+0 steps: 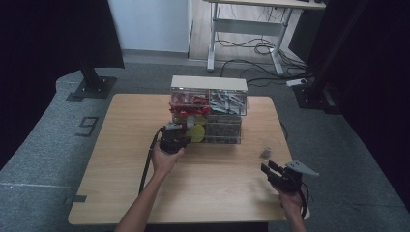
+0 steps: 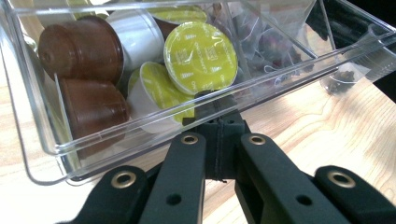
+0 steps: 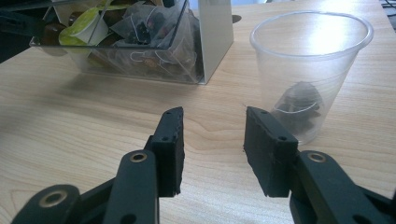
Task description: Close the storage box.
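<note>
A clear plastic drawer (image 2: 187, 116) full of coffee capsules stands pulled out from the lower left of a clear two-tier organiser with a white top (image 1: 209, 83), at the centre of the high view, its front lip pinched by the left gripper (image 2: 218, 122). In the left gripper view the two black jaws meet tight on the drawer's small front tab at mid-frame, no gap between them. Inside the drawer, toward the upper left of that view, lie brown capsules (image 2: 79, 49) and white capsules with lime-green foil lids (image 2: 200, 56); behind a clear divider at upper right sit translucent tea bags (image 2: 275, 46). In the high view the person's left hand (image 1: 164, 162) grips the tool just below the organiser, a black cable trailing down the frame beside the forearm. The organiser's upper tier holds red-topped items (image 1: 189, 102) on the left and grey sachets (image 1: 227, 101) on the right. At the lower right of the high view the right gripper (image 1: 270, 168) rests near the edge of the light wooden table (image 1: 121, 169), well apart from the organiser. In the right gripper view its jaws stand partly parted with nothing between the pads, only bare wood showing in the gap. Just beyond them, at the upper right of that view, a clear plastic cup (image 3: 312, 70) stands upright on the table with one dark tea bag (image 3: 299, 107) at its bottom; the organiser's corner sits at the upper left.
</note>
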`<state>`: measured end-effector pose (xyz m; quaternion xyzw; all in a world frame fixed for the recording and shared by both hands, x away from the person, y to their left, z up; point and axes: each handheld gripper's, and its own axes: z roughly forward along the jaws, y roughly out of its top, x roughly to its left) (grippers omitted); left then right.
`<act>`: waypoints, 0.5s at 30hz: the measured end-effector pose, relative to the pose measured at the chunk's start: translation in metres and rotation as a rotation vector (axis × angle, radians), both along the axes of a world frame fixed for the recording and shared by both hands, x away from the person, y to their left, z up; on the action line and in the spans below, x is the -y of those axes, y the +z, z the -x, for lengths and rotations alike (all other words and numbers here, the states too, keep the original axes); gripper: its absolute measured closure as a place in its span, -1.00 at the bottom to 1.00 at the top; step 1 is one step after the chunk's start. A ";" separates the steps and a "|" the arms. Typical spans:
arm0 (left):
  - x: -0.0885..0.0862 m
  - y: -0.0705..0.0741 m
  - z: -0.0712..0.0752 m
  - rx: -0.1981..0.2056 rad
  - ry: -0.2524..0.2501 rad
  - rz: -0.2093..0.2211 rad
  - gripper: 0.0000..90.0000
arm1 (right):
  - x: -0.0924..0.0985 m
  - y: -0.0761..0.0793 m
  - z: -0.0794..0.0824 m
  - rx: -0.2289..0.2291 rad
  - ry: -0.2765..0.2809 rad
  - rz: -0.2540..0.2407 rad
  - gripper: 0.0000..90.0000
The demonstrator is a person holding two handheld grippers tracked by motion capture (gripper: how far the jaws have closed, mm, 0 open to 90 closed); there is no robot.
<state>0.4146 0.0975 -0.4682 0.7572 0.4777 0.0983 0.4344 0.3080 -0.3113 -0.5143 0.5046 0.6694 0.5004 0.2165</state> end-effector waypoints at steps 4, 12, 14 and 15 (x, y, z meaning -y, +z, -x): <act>0.000 -0.004 0.000 -0.008 -0.001 0.000 1.00 | -0.001 0.000 0.000 0.001 0.003 0.004 0.28; 0.000 -0.010 0.000 -0.021 0.000 0.000 1.00 | -0.001 -0.001 0.000 -0.002 0.003 0.006 0.28; 0.001 -0.012 0.000 -0.024 0.002 0.004 1.00 | -0.001 -0.001 0.000 0.000 0.003 0.005 0.28; 0.001 -0.013 0.000 -0.028 0.001 0.003 1.00 | -0.001 -0.001 0.000 0.000 0.002 0.004 0.28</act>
